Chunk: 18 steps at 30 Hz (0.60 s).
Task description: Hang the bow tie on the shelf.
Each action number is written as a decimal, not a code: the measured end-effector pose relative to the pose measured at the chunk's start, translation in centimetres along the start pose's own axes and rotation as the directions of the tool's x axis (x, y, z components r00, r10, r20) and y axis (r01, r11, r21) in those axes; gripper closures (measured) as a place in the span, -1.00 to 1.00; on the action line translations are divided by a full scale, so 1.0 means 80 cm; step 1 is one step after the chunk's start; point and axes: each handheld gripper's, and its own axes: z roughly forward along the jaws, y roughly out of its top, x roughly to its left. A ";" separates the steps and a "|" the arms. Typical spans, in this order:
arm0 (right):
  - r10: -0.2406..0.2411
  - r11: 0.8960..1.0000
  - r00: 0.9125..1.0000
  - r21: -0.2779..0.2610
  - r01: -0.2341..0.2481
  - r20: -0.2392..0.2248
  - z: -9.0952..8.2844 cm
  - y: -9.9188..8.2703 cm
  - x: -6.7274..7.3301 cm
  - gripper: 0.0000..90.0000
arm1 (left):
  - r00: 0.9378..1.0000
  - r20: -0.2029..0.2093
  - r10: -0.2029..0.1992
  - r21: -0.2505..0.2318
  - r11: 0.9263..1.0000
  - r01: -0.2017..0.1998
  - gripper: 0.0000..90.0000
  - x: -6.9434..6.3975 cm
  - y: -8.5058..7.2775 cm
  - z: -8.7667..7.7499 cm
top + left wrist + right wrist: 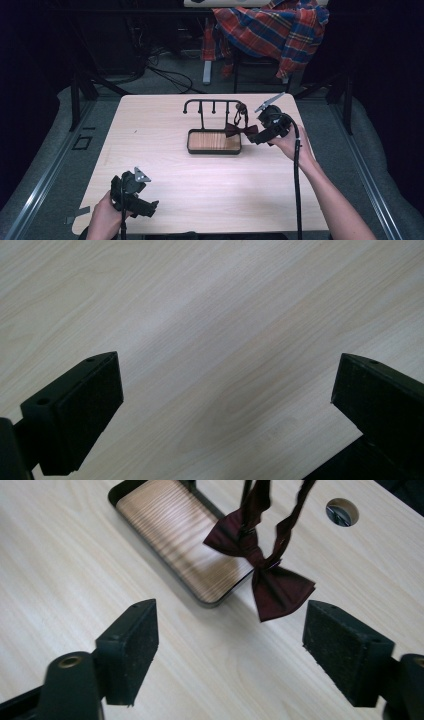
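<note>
On the desk stands a hook rack with a wooden tray base; the dark red bow tie already hangs from its right end. Right gripper fingers apart, empty, just beside it; left gripper also apart, idle. Hanging looks done

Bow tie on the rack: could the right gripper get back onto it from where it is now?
Probably yes. The bow tie hangs by its strap from the rack, just beyond the right gripper, whose jaws stand open with nothing between them. Only bare table lies below; nothing blocks the short way forward.
</note>
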 end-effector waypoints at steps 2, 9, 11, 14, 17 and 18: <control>-0.023 1.000 1.000 0.010 0.023 0.003 -0.003 -0.005 0.007 -0.58 | 1.000 0.000 -0.001 -0.002 1.000 0.001 -1.00 0.000 0.000 0.000; -0.061 0.997 0.998 0.049 0.061 -0.003 -0.003 -0.025 0.027 -0.65 | 1.000 -0.002 0.003 0.002 1.000 -0.003 -1.00 0.000 0.000 0.000; -0.060 0.997 0.998 0.053 0.060 -0.008 -0.002 -0.030 0.032 -0.66 | 1.000 -0.001 0.000 0.000 1.000 0.000 -1.00 0.000 0.000 0.000; -0.077 0.994 0.997 0.070 0.078 -0.021 -0.001 -0.039 0.039 -0.67 | 1.000 -0.001 0.001 0.004 1.000 -0.001 -1.00 0.000 0.000 0.000; -0.097 0.991 0.995 0.088 0.099 -0.033 0.003 -0.048 0.048 -0.67 | 1.000 -0.001 0.002 0.004 1.000 -0.002 -1.00 0.000 0.001 0.000; -0.097 0.991 0.995 0.088 0.099 -0.033 0.003 -0.048 0.048 -0.67 | 1.000 -0.001 0.002 0.004 1.000 -0.002 -1.00 0.000 0.001 0.000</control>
